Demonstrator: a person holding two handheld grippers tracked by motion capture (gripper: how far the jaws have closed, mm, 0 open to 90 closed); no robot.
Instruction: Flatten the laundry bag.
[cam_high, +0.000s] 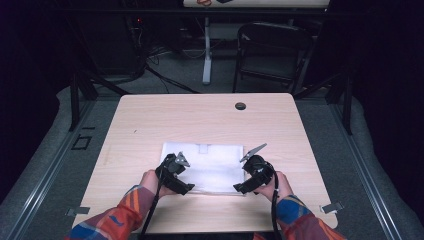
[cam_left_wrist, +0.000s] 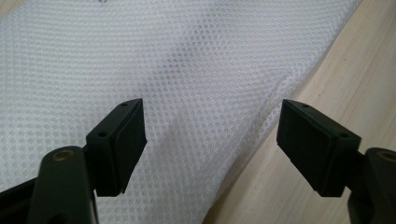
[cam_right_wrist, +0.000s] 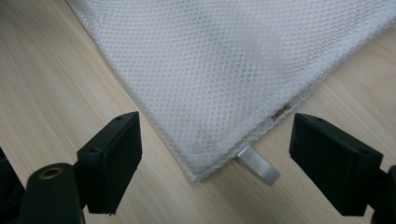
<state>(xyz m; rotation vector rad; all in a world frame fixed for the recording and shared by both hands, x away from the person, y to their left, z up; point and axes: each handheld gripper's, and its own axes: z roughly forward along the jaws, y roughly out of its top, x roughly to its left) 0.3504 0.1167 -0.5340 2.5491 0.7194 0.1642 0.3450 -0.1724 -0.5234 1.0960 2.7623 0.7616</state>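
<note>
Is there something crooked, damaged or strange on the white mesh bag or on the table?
Nothing serious stands out. The white mesh bag lies flat and square on the table. A small grey tab sticks out from under its corner, and the stitching beside it looks slightly frayed.

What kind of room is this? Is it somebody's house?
Probably not a house; it looks like a lab or workshop. A bare wooden table stands on grey carpet, with tangled cables and a black folding chair behind it, dark all around.
</note>
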